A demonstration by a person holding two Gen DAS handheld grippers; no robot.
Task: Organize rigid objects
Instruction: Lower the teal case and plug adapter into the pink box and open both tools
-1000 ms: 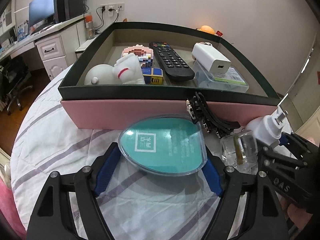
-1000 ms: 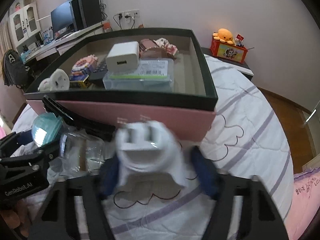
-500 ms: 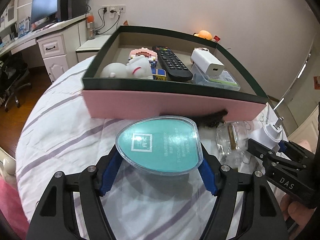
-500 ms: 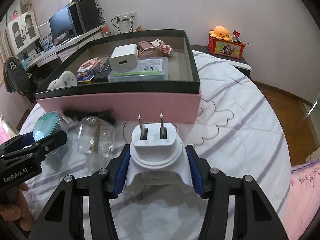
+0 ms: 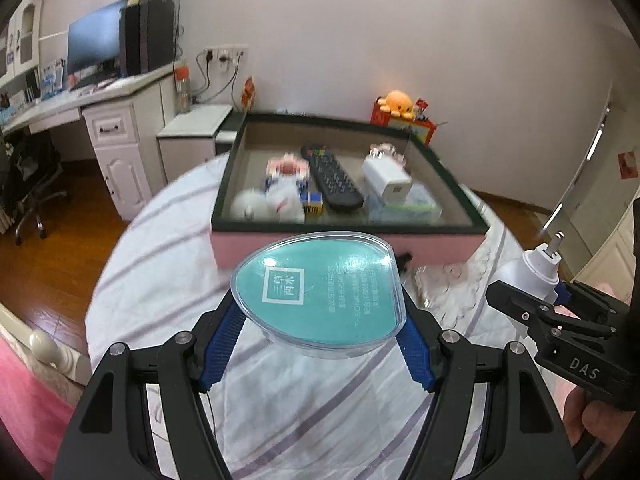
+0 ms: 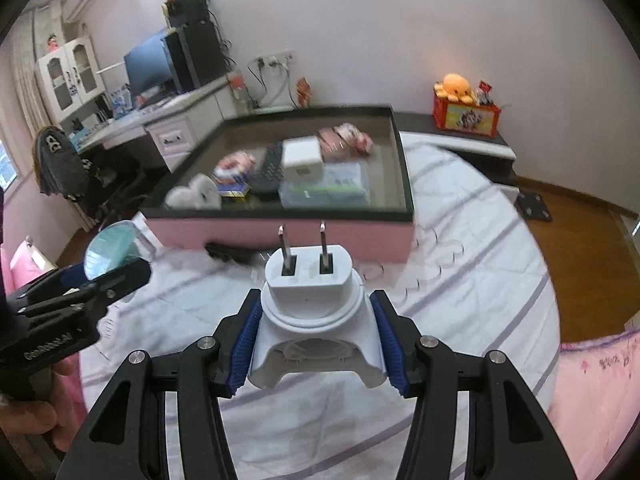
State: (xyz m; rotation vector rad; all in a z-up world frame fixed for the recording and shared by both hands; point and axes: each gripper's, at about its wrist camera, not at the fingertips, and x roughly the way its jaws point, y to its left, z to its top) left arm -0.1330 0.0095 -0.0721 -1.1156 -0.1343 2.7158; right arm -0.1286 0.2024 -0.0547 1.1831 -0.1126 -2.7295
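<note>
My left gripper (image 5: 318,320) is shut on a teal heart-shaped case with a clear lid (image 5: 318,294), held above the striped bedsheet. My right gripper (image 6: 316,328) is shut on a white plug adapter (image 6: 314,312), its two prongs pointing up and away. Each gripper shows in the other's view: the adapter (image 5: 536,270) at the right edge of the left wrist view, the teal case (image 6: 110,248) at the left of the right wrist view. Ahead stands a pink box with a dark green rim (image 5: 348,246) that holds a remote (image 5: 332,178), a white charger (image 5: 386,178) and small toys.
A black comb-like item (image 6: 232,252) and a clear plastic piece (image 5: 448,284) lie on the sheet against the box front. A desk with a monitor (image 5: 96,44) stands at far left. An orange plush (image 5: 396,106) sits on a red box behind. Wooden floor surrounds the bed.
Both grippers have risen and drawn back from the box with their objects still held. The box now looks smaller and farther, and more of the room shows.
</note>
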